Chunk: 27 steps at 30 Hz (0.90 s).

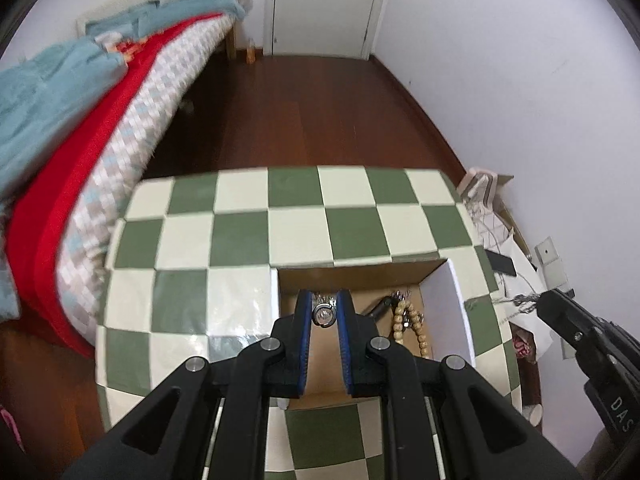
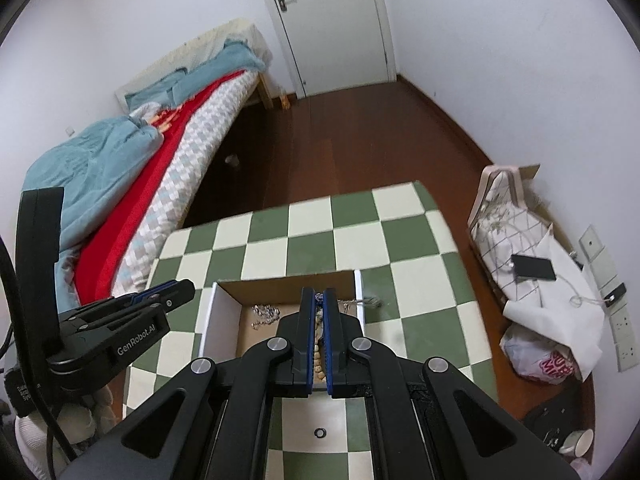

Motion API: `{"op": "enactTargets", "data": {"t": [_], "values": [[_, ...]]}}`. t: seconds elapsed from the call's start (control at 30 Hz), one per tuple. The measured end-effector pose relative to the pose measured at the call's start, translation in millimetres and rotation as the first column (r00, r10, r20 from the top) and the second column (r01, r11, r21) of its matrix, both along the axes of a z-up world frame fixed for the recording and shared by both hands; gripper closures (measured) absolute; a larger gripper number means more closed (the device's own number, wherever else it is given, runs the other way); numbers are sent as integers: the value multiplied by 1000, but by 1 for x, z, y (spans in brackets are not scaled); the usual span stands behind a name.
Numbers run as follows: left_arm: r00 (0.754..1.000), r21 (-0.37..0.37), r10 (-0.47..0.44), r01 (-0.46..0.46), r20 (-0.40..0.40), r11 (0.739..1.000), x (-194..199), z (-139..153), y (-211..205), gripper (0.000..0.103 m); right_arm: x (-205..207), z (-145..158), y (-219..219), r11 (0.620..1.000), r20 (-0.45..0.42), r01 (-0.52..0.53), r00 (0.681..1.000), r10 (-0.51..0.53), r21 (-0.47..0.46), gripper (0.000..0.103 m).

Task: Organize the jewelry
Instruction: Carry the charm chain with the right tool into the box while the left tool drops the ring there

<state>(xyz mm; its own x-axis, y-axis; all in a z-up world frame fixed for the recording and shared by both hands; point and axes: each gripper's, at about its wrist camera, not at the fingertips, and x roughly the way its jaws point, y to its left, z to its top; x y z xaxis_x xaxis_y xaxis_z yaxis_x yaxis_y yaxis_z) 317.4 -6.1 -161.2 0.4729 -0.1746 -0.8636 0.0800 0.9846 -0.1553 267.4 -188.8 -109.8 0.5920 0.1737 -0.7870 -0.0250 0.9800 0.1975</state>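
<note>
Left wrist view: left gripper (image 1: 323,312) poised over an open cardboard box (image 1: 444,308) standing on a green-and-cream checkered table (image 1: 240,236); blue-padded fingers (image 1: 302,332) drawn close and clamped on a silver ring (image 1: 323,314), held above the box floor. Wooden bead string (image 1: 404,320) lying in the box to the right of the fingers, with a small dark metal piece beside it, too blurred to identify. Right gripper (image 1: 550,304) at the right edge, beyond the box wall, with a thin silver chain (image 1: 520,301) trailing from its tip. Bed with red and blue bedding (image 1: 80,120) at left, white door (image 1: 324,4) behind. Right wrist view: right gripper (image 2: 319,298) above the far part of the same box (image 2: 208,320), fingers (image 2: 307,320) pressed almost together, pinching the silver chain (image 2: 360,302), which drapes over the box's right wall onto the table (image 2: 420,320). Second silver chain (image 2: 266,314) heaped on the box floor at left; bead string (image 2: 318,356) visible through the slit between the fingers. Left gripper (image 2: 176,290) at left, beside the box's left wall. Small dark ring (image 2: 320,432) lying on the table near the bottom edge. Phone (image 2: 534,268) resting on cloth on the floor at right.
</note>
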Motion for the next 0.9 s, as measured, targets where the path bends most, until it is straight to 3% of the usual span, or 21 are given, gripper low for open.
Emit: {"op": "enactTargets", "data": {"t": [0.2,0.37,0.47,0.5,0.53,0.57,0.6,0.67,0.77,0.9], "values": [[993,-26,9,-12,-122,1000,11,-42,2,93,26,-42,2,1000,-107,-12,994,14,12,99],[984,-41,57,-65,-171,997,21,-54,9,89,42,-70,6,999,-189,-27,982,31,22,99],[984,-60,77,-88,-163,994,23,-48,14,63,48,-80,10,999,-238,-37,971,35,-1,99],[985,-43,86,-94,-153,995,23,-43,14,41,49,-82,12,999,-252,-42,967,37,-12,94],[985,-19,97,-101,-142,995,22,-40,14,5,49,-83,14,998,-262,-45,965,33,-39,87],[987,-8,102,-104,-123,995,21,-36,14,0,48,-83,15,997,-260,-47,965,31,-55,65],[989,-12,103,-105,-111,994,20,-32,15,0,47,-82,16,996,-257,-50,966,31,-68,38],[989,2,110,-110,-98,994,18,-26,16,0,44,-81,18,995,-252,-52,967,29,-89,16],[991,60,127,-124,-47,990,14,-18,16,0,41,-80,21,991,-254,-50,967,16,-125,15],[988,145,151,-152,24,978,3,-11,21,0,36,-81,24,983,-258,-52,966,6,-174,4]]}}
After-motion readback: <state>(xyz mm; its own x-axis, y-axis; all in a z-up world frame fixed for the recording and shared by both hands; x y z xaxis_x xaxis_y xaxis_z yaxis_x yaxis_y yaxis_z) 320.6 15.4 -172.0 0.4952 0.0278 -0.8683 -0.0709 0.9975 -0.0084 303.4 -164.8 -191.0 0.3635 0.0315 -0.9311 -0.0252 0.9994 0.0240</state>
